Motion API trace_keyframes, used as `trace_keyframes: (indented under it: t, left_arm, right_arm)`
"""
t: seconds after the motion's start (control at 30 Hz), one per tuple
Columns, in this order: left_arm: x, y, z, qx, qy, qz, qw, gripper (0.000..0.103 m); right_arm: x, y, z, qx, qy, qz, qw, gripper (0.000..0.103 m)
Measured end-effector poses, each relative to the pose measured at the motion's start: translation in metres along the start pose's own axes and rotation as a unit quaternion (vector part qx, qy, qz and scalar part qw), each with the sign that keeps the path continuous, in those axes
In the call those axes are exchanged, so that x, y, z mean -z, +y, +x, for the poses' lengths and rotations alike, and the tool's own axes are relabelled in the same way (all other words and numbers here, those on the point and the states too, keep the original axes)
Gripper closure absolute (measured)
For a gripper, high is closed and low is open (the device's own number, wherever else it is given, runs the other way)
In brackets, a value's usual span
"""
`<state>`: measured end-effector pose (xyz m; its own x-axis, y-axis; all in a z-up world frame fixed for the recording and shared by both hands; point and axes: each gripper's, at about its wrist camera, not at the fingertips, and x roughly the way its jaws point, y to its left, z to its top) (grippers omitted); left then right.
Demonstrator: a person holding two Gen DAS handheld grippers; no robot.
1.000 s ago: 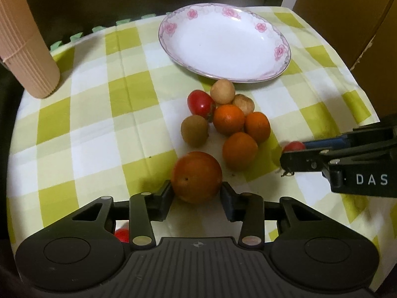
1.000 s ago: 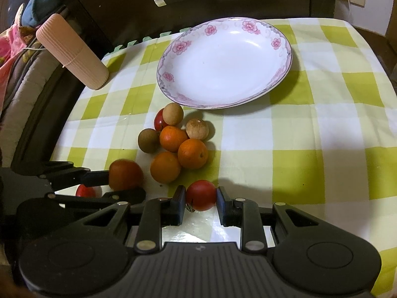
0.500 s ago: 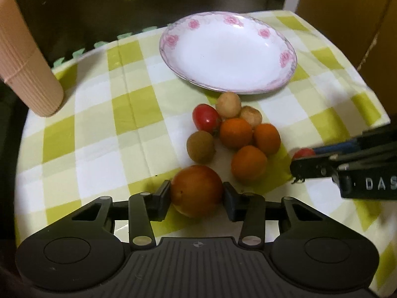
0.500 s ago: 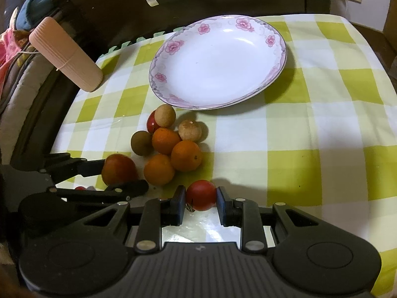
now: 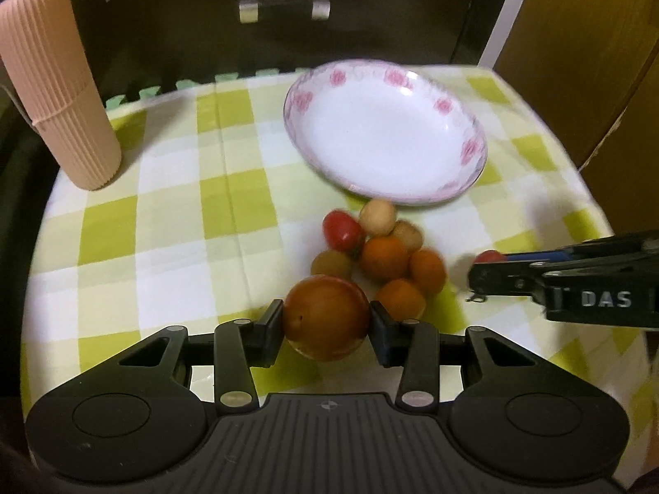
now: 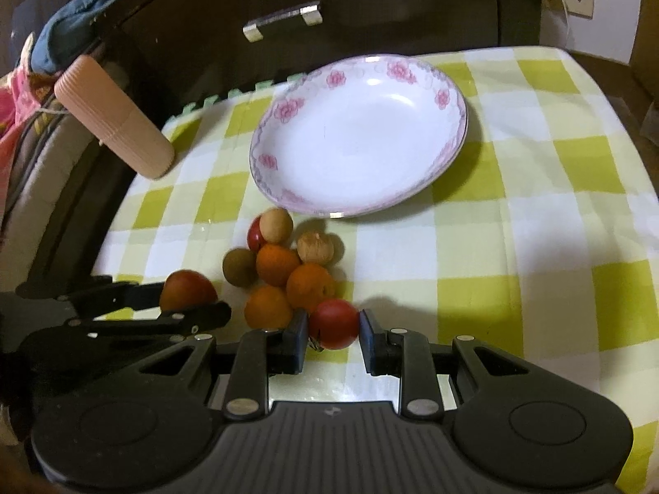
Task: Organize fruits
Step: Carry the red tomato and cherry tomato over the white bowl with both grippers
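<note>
My left gripper (image 5: 326, 325) is shut on a large orange-red fruit (image 5: 326, 316) and holds it above the cloth; it also shows in the right wrist view (image 6: 187, 290). My right gripper (image 6: 333, 329) is shut on a small red tomato (image 6: 333, 323), also seen in the left wrist view (image 5: 490, 256). A cluster of small fruits lies on the cloth: three oranges (image 5: 384, 257), a kiwi (image 5: 331, 264), a red tomato (image 5: 342, 230) and two tan round fruits (image 5: 377, 216). A white plate with pink flowers (image 5: 385, 142) lies empty behind them.
The table has a green and white checked cloth (image 5: 173, 222). A pink ribbed cylinder (image 5: 57, 82) stands at the far left. A dark cabinet with a metal handle (image 5: 284, 8) is behind the table. A brown cardboard wall (image 5: 576, 53) is to the right.
Both grippers have lifted and moved forward toward the plate with their fruits held. The fruit cluster has not moved.
</note>
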<state>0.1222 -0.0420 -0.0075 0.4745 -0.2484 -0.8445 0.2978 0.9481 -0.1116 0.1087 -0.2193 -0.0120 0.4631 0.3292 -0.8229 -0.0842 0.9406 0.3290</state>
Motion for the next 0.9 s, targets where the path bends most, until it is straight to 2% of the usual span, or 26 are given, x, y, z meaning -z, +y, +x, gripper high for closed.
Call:
trace_keyframes:
  t: [0.13,0.37,0.53,0.7,0.9]
  left_arm:
    - [-0.018,-0.006,-0.004,0.007,-0.021,-0.002,0.9997,0.053]
    - [-0.057,-0.021,0.017,0.007,-0.04,0.01,0.9991,0.053]
    - [-0.069,-0.023,0.036,0.001,-0.038,0.015,0.9992,0.052]
    - [-0.074,-0.025,0.044,-0.019,-0.044,0.028,0.9984,0.053]
    - [-0.078,-0.022,0.048,-0.035,-0.051,0.034,0.9975,0.052]
  right_arm:
    - [-0.013,-0.002,-0.006,0.0,-0.018,0.003,1.0,0.078]
    - [-0.049,-0.005,-0.01,0.013,-0.062,0.006,0.998,0.078]
    - [-0.065,-0.015,0.006,0.031,-0.064,0.009,0.997,0.078]
    - [-0.072,-0.024,0.023,0.042,-0.059,0.011,0.997,0.078]
    - [-0.079,-0.027,0.031,0.04,-0.067,0.009,0.997,0.077]
